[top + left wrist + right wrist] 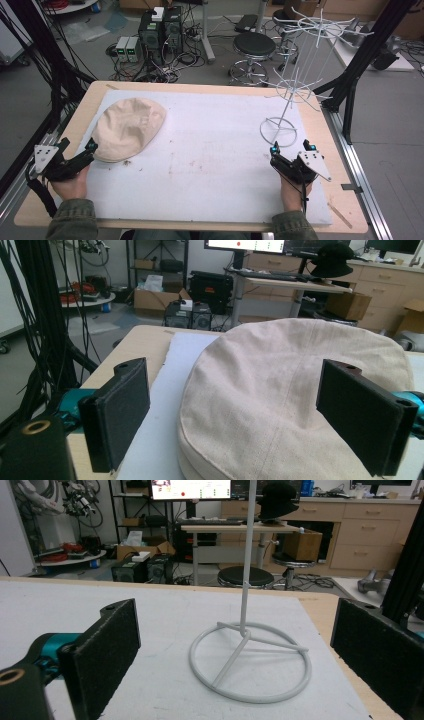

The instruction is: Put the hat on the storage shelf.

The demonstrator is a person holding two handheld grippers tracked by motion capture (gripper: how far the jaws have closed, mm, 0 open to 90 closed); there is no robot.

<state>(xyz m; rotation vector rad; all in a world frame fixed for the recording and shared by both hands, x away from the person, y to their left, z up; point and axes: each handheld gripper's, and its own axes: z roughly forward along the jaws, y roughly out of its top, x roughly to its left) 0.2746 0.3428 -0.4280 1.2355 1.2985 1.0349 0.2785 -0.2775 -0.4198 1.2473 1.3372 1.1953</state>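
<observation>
Cap [127, 129]: soft, rounded beige canvas

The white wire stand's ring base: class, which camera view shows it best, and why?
The right gripper view: the ring base sits close and centred between the open right tool's pads, spokes and pole clear. The high view shows it small, with the stand's arms above.

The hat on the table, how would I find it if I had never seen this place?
Look at the white mat covering the wooden table, then go to its far left corner. There lies the hat, a soft, flat, cream cloth cap with stitched seams, right in front of the open left gripper. It is the only cloth thing there; the white wire stand on the right is thin metal.
</observation>
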